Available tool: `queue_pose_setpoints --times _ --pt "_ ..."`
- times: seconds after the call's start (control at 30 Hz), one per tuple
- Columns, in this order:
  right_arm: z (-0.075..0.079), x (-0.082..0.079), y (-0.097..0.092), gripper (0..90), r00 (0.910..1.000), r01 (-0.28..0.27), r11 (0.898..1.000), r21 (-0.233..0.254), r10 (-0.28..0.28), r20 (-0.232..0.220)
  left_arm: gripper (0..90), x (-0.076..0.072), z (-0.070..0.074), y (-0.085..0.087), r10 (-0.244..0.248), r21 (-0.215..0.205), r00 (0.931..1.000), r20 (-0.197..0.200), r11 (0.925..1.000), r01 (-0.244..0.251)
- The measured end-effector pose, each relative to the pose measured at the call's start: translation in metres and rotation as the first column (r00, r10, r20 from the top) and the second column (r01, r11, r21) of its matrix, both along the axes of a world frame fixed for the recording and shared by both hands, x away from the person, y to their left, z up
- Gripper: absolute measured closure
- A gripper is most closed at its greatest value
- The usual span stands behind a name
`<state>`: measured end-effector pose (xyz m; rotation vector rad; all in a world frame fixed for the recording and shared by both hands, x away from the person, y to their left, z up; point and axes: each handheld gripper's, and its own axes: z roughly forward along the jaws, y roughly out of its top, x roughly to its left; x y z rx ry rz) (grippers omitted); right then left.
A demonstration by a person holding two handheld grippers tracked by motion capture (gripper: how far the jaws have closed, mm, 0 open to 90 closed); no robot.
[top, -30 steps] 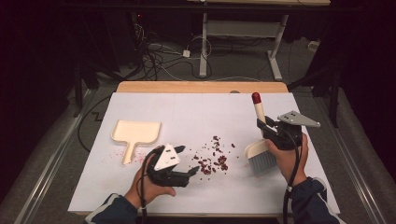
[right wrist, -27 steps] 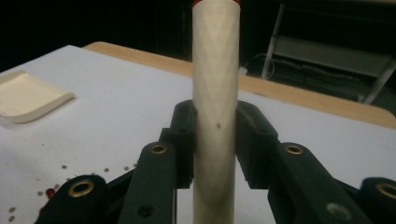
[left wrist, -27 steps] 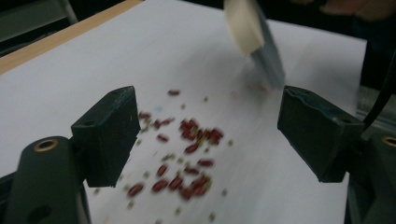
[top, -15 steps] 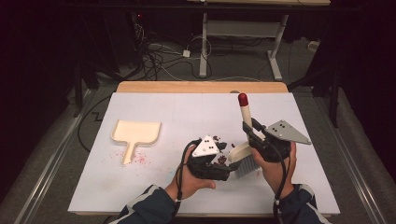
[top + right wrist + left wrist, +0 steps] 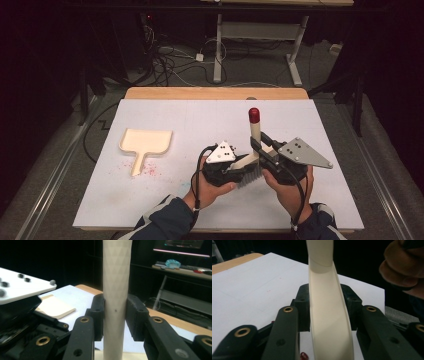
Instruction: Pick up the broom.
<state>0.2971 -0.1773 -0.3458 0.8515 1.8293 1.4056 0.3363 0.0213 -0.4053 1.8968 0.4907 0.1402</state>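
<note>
Landmark: the brush [image 5: 252, 152], standing near the front edge of the white table [image 5: 310, 200], right of centre.

1. The right gripper [image 5: 263, 148] is clamping the cream handle of the brush, with both jaws pressing against the shaft. The right hand [image 5: 287, 187] is holding this gripper just right of the brush. The handle is rising steeply toward the far side.
2. The left gripper [image 5: 235, 167] is sitting just left of the brush, touching it. Its jaws are closing on the curved cream back of the brush head, one on each side. The left hand [image 5: 212, 186] is gripping it from below.
3. The dark bristles [image 5: 248, 176] are pointing down toward the table between the two grippers.
4. The red tip [image 5: 254, 115] is capping the handle at its far end.
5. The dustpan [image 5: 146, 144] is lying flat well to the left of the brush, handle toward the near side.
6. Red crumbs [image 5: 150, 170] are lying scattered beside the dustpan handle.
</note>
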Motion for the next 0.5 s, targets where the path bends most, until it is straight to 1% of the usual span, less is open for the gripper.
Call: queue_pose_setpoints --times 0.03,0.07,0.1,0.13,0.17,0.2,0.23,0.27,0.3,0.33,0.37,0.4,0.43,0.47,0.5 --pt "0.001 -0.001 -0.001 70.4 0.9999 -0.011 1.0 0.004 0.011 -0.002 65.4 0.001 0.001 0.003 -0.006 0.003 1.0 0.001 1.0 0.006" --pt "0.003 0.0 -0.004 70.0 0.9986 -0.052 0.999 -0.001 0.052 -0.008 65.6 0.002 0.001 0.004 -0.01 0.016 0.9999 0.008 0.9998 0.01" --pt "0.003 0.0 -0.004 70.0 0.9986 -0.052 0.999 -0.001 0.052 -0.008 65.6 0.001 0.002 0.006 -0.017 0.03 0.9997 0.016 0.9994 0.016" --pt "0.004 0.0 -0.007 69.4 0.9956 -0.091 0.996 0.002 0.091 -0.02 65.7 0.001 0.004 0.007 -0.028 0.044 0.9993 0.023 0.9986 0.027" --pt "0.005 0.001 -0.01 68.5 0.9923 -0.122 0.993 -0.001 0.122 -0.02 65.7 0.0 0.005 0.011 -0.046 0.066 0.9982 0.038 0.9968 0.043" --pt "0.006 0.001 -0.012 66.5 0.9893 -0.145 0.989 -0.012 0.145 -0.019 65.8 0.0 0.005 0.011 -0.046 0.066 0.9982 0.038 0.9968 0.043" --pt "0.006 0.001 -0.012 66.5 0.9893 -0.145 0.989 -0.012 0.145 -0.019 65.8 0.0 0.006 0.013 -0.05 0.083 0.9976 0.048 0.9954 0.046" --pt "0.008 0.001 -0.014 63.8 0.9847 -0.174 0.984 -0.029 0.173 -0.019 65.8 0.0 0.006 0.016 -0.057 0.1 0.997 0.053 0.9937 0.051" --pt "0.009 0.001 -0.016 61.5 0.9759 -0.218 0.975 -0.046 0.217 -0.025 65.8 0.0 0.006 0.019 -0.065 0.109 0.9967 0.05 0.9923 0.059" --pt "0.01 0.001 -0.017 57.7 0.9699 -0.243 0.967 -0.077 0.241 -0.037 65.8 0.0 0.005 0.022 -0.077 0.119 0.9959 0.048 0.9904 0.07" --pt "0.011 0.003 -0.02 51.4 0.9528 -0.302 0.941 -0.151 0.293 -0.078 65.8 0.001 0.004 0.025 -0.083 0.128 0.9954 0.047 0.9888 0.077" --pt "0.011 0.003 -0.02 51.4 0.9528 -0.302 0.941 -0.151 0.293 -0.078 65.8 0.001 0.004 0.028 -0.094 0.142 0.9947 0.043 0.9861 0.087" --pt "0.009 0.004 -0.023 49.8 0.9449 -0.326 0.93 -0.17 0.315 -0.09 65.8 0.0 0.004 0.031 -0.107 0.151 0.9933 0.043 0.9835 0.1" --pt "0.006 0.007 -0.03 46.0 0.921 -0.388 0.9 -0.196 0.371 -0.118 65.8 0.0 0.004 0.033 -0.123 0.16 0.9916 0.039 0.9804 0.115" --pt "0.006 0.007 -0.03 46.0 0.921 -0.388 0.9 -0.196 0.371 -0.118 65.8 0.0 0.004 0.035 -0.142 0.17 0.9891 0.04 0.9764 0.133"
